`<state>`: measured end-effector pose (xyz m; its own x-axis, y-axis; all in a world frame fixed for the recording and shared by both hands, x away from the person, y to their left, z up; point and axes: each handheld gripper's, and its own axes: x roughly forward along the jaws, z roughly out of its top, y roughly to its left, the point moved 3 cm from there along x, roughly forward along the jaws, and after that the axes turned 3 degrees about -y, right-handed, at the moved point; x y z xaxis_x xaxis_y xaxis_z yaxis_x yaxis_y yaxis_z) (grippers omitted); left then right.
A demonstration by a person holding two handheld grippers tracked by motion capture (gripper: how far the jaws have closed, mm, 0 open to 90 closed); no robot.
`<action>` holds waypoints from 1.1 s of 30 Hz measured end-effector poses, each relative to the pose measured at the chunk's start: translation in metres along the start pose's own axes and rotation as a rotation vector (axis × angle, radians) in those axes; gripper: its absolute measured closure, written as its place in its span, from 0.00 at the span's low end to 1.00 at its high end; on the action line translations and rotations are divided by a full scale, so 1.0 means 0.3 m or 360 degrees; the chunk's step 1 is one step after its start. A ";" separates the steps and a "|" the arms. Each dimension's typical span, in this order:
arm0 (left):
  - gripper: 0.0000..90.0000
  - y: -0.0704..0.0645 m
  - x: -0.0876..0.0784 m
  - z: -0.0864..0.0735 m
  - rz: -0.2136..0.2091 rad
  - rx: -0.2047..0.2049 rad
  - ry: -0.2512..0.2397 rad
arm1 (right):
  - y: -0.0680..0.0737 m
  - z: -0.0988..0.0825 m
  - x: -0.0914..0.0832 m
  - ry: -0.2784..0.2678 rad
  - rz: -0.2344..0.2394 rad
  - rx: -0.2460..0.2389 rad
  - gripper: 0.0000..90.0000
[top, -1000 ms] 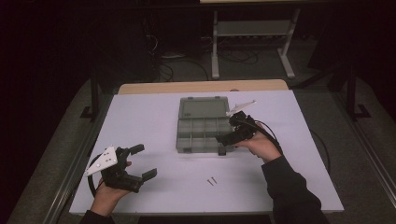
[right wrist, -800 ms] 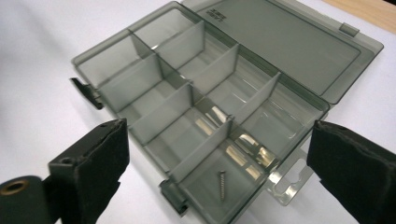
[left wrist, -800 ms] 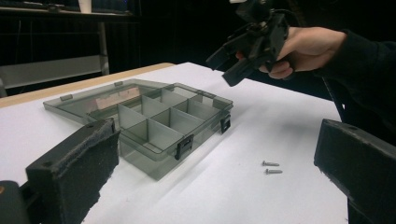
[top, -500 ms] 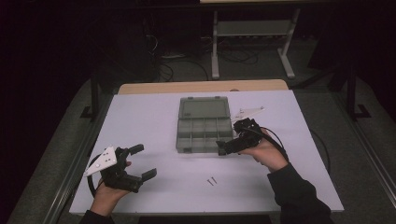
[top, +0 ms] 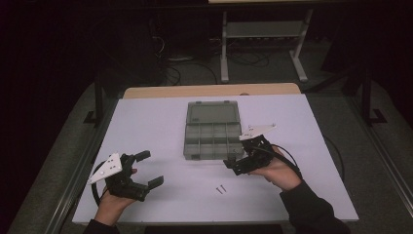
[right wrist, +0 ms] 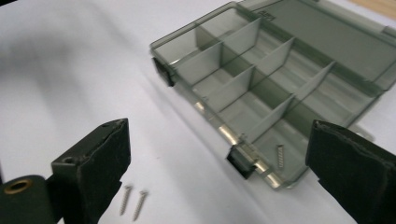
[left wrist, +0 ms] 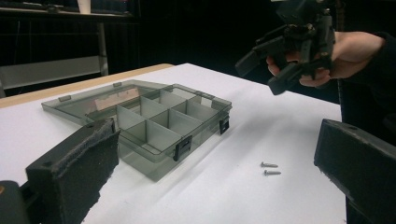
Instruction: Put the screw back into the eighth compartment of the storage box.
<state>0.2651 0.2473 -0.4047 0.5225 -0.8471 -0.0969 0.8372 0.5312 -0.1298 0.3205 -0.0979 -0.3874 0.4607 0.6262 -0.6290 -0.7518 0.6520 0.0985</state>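
Just off the box's (top: 213,129) near right corner hangs the right gripper (top: 235,163), jaws apart, empty. One screw (right wrist: 279,155) lies in the near corner compartment; two screws (top: 221,188) on the table near the box's front. Left gripper (top: 147,169) idle, jaws apart. Likely next: drop onto a loose screw, pinch it along its shaft.

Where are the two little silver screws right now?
In the high view, the two small silver screws lie side by side on the white table, just in front of the open grey plastic compartment box, nearer the right gripper.

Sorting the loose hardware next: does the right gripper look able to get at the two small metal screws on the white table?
Probably yes: the right gripper is open, and the two small metal screws lie in the open nearby.
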 end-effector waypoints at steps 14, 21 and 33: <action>0.00 -0.001 0.000 -0.001 -0.0001 -0.0002 0.0005 | 0.071 -0.059 -0.005 0.0050 0.0082 -0.0039 0.10; 0.00 -0.001 -0.002 0.000 -0.0001 0.0003 0.0008 | 0.099 -0.089 0.012 0.0121 0.0125 -0.0006 0.25; 0.00 -0.001 -0.002 0.000 -0.0001 0.0010 0.0013 | 0.114 -0.124 0.060 0.0216 0.0171 -0.0044 0.62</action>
<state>0.2646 0.2477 -0.4048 0.5204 -0.8474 -0.1050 0.8387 0.5304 -0.1238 0.2854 -0.0802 -0.4239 0.3105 0.6271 -0.7144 -0.8068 0.5713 0.1508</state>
